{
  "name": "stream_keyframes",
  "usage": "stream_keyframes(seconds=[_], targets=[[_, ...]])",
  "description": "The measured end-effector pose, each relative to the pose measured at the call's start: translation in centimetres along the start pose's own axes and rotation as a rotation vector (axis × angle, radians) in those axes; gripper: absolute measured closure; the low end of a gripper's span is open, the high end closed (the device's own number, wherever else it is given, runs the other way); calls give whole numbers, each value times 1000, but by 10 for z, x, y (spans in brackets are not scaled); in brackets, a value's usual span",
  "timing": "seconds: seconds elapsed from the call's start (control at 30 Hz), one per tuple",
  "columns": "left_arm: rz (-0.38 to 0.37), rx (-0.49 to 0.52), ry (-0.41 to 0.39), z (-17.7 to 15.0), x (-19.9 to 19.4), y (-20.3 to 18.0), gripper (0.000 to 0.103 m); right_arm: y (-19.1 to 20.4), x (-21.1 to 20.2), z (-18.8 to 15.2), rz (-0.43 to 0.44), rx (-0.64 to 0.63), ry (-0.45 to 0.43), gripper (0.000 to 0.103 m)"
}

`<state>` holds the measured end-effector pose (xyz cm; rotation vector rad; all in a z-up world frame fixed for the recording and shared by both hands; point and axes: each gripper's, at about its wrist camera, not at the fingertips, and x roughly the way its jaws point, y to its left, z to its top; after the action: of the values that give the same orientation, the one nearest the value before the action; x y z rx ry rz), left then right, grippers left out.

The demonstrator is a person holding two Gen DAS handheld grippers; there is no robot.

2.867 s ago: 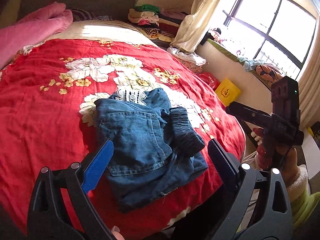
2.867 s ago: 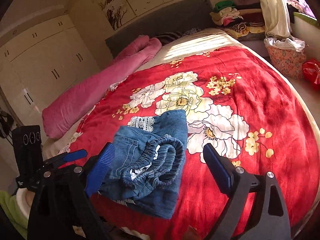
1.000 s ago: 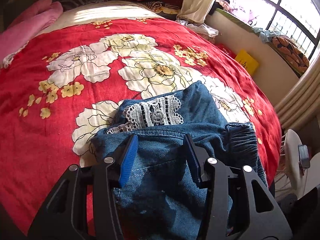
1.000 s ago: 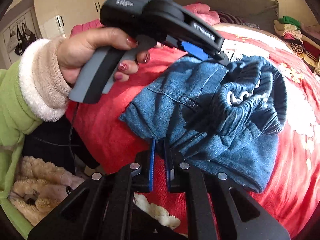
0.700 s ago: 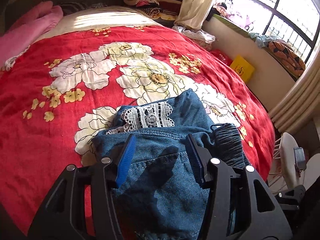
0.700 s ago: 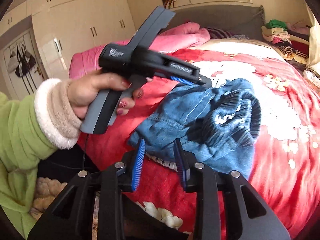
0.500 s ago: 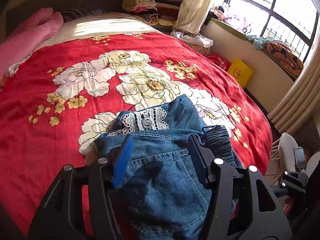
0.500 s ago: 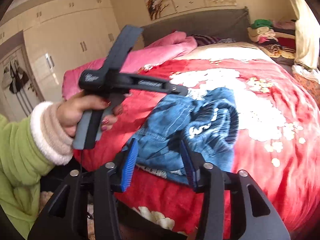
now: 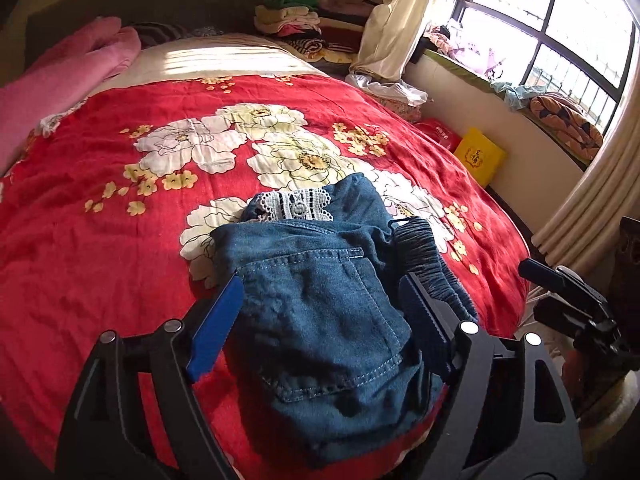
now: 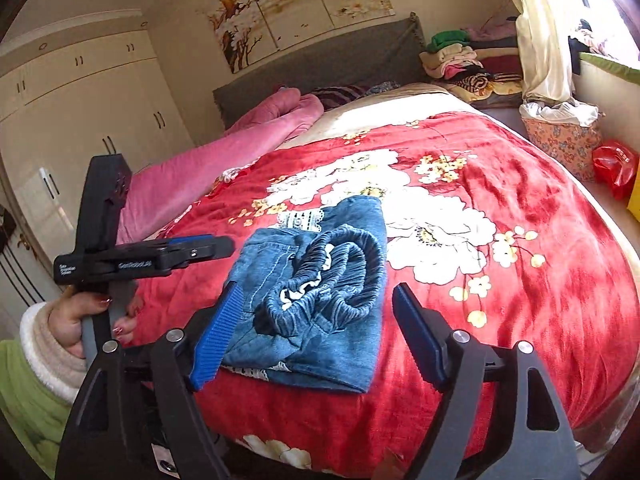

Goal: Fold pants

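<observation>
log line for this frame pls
pants: folded bundle on bed | left gripper: open, clear | right gripper: open, clear

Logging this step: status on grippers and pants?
Left gripper open, right gripper open, both empty. Denim pants in folded bundle on red bedspread near its edge, elastic waistband on top. Nothing in the way.

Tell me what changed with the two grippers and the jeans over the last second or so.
The right gripper let go of the jeans' near edge, opened wide and pulled back. The left gripper, which had its fingers down on the denim, also lifted back and opened wider. Neither holds anything now. The jeans stayed folded in the same spot near the foot of the red floral bedspread.
</observation>
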<state>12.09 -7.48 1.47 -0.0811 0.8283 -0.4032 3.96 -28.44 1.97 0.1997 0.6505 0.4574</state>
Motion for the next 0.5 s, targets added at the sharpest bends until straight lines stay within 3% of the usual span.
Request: stream_keyframes(seconds=[0.23, 0.5], targets=[[30, -58, -3, -16, -16, 15, 16, -6, 1, -2, -55, 27, 21, 16], [66, -92, 13, -22, -13, 21, 12, -18, 19, 2, -122, 69, 96, 13]])
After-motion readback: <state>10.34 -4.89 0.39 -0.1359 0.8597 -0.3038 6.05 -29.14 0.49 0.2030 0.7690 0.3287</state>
